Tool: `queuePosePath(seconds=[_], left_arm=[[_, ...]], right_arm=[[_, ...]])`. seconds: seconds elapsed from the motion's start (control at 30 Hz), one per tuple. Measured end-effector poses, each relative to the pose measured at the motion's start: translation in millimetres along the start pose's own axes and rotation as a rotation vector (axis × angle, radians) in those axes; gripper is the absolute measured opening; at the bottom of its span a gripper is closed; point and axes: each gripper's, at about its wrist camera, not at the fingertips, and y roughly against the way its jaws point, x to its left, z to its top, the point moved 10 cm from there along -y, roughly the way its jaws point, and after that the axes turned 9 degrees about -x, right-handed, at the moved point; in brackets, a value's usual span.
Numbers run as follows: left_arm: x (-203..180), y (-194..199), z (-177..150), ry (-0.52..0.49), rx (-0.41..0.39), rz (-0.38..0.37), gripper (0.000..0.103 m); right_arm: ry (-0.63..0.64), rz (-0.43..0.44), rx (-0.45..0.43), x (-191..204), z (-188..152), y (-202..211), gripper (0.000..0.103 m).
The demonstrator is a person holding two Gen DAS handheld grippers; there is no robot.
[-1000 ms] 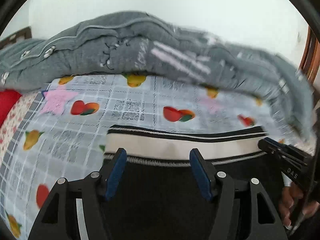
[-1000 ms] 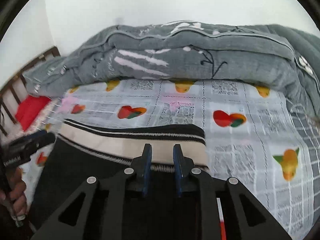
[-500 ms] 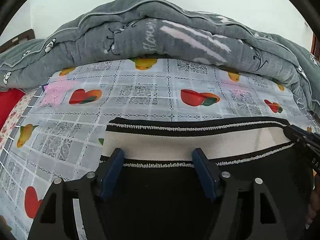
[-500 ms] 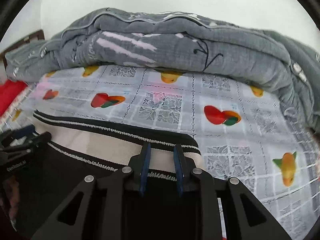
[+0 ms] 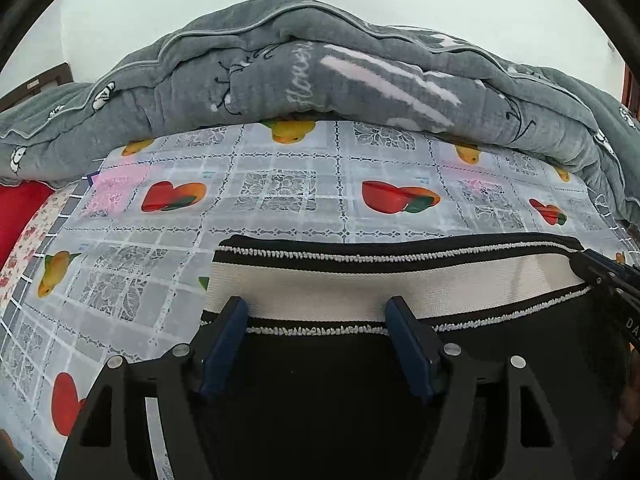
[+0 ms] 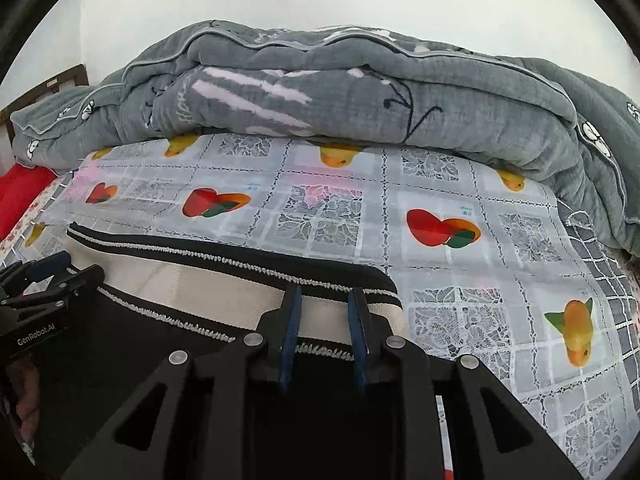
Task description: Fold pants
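Observation:
Black pants [image 5: 320,392] with a cream, black-striped waistband [image 5: 320,292] lie flat on the bed's fruit-print cloth [image 5: 280,184]. My left gripper [image 5: 316,308] hovers over the left part of the waistband. Its jaws stand wide and open, and the pads press on nothing. My right gripper [image 6: 325,294] sits at the waistband's [image 6: 180,280] right end, jaws close together with a narrow strip of the band between the blue pads. Each gripper shows in the other's view: the right gripper [image 5: 600,276] at the right edge, the left gripper [image 6: 52,272] at the left edge.
A bulky grey quilt [image 5: 320,60] is piled across the far side of the bed. At the far left lie a red cloth [image 5: 20,208] and a dark wooden bed frame [image 5: 40,80]. Bare cloth stretches right of the pants [image 6: 520,280]. A person's hand [image 6: 20,400] shows at the left edge.
Both grippers have sunk towards the bed with the waistband. The left jaws have spread a little wider. The right jaws look the same.

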Motion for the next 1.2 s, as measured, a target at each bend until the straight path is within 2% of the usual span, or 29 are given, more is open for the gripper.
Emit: queuePosePath(seconds=[1.2], left_arm=[[-0.8,0.6,0.4,0.009,-0.003,-0.009,0.071]], right_arm=[[0.007,-0.005,-0.015,2.7,0.1,0.8,0.023]])
